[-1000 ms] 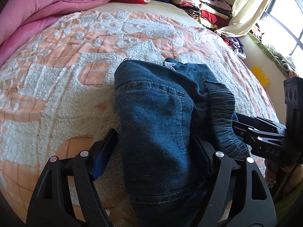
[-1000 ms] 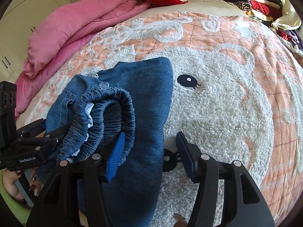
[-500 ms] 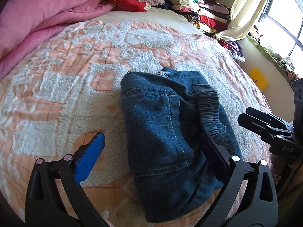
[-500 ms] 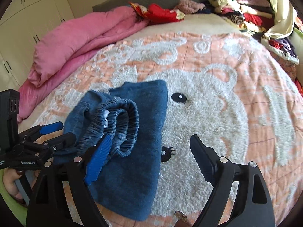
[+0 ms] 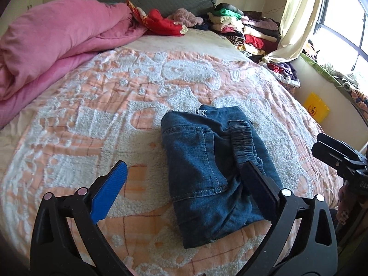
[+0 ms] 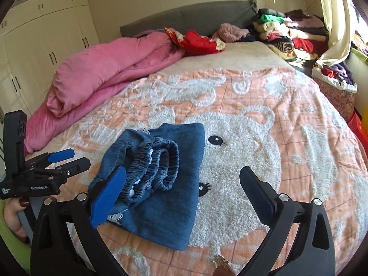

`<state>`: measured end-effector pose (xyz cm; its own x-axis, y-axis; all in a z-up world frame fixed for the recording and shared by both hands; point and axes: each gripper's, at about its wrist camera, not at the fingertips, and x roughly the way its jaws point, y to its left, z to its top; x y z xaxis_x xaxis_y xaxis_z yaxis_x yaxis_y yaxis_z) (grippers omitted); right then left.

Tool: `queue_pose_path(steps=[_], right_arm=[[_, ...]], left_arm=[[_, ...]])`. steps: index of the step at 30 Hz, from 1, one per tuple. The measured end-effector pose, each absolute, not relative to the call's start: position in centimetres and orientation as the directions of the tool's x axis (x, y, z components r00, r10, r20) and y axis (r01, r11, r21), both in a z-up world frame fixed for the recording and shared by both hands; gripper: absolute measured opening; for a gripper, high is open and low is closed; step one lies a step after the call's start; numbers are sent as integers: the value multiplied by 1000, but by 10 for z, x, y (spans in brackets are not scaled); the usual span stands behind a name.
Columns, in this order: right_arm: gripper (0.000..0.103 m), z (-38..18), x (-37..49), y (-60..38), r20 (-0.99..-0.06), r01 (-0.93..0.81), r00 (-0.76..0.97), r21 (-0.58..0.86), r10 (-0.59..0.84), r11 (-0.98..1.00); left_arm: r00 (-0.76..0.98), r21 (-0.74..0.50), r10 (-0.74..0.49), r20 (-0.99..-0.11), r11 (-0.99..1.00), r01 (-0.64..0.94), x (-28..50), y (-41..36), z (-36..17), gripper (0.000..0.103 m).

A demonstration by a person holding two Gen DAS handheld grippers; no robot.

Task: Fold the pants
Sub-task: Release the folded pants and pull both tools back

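One pair of blue denim pants point(image 5: 211, 172) is lying folded into a compact bundle on the bed, resting on a peach bedspread point(image 5: 92, 119) with a fluffy white bear pattern. Its gathered elastic waistband point(image 6: 158, 161) is sitting doubled over on top of the bundle, facing up. In the left wrist view the left gripper point(image 5: 184, 179) is hovering over the near end of the pants with its jaws spread wide and nothing pressed between the pads. In the right wrist view the right gripper point(image 6: 181, 184) is hanging above the bundle, its jaws opening and holding nothing; the blue pad is showing in front of the waistband. At 9 o'clock from the pants a rolled pink duvet point(image 6: 110, 69) is lying along the bed's edge. At 12 o'clock red cloth point(image 6: 197, 42) is bunching below the grey headboard point(image 6: 184, 16), and at 2 o'clock folded clothes point(image 6: 289, 32) are piling up beside a pale curtain point(image 5: 296, 23)
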<state>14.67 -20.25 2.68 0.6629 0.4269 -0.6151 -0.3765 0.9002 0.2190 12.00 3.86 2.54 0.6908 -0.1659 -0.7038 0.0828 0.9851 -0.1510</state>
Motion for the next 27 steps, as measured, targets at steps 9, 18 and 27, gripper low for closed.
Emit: queue_pose_path(steps=[9, 18, 27], right_arm=[[99, 35, 117, -200, -604, -408, 666, 195, 437, 892], [99, 31, 92, -197, -608, -414, 675, 156, 417, 897], [99, 13, 64, -196, -635, -404, 666, 132, 390, 905]], left_arm=[[720, -121, -145, -678, 989, 84, 90, 36, 32, 94], [697, -144, -163, -698, 986, 87, 63, 34, 17, 94], [651, -144, -157, -743, 987, 73, 41, 35, -13, 94]])
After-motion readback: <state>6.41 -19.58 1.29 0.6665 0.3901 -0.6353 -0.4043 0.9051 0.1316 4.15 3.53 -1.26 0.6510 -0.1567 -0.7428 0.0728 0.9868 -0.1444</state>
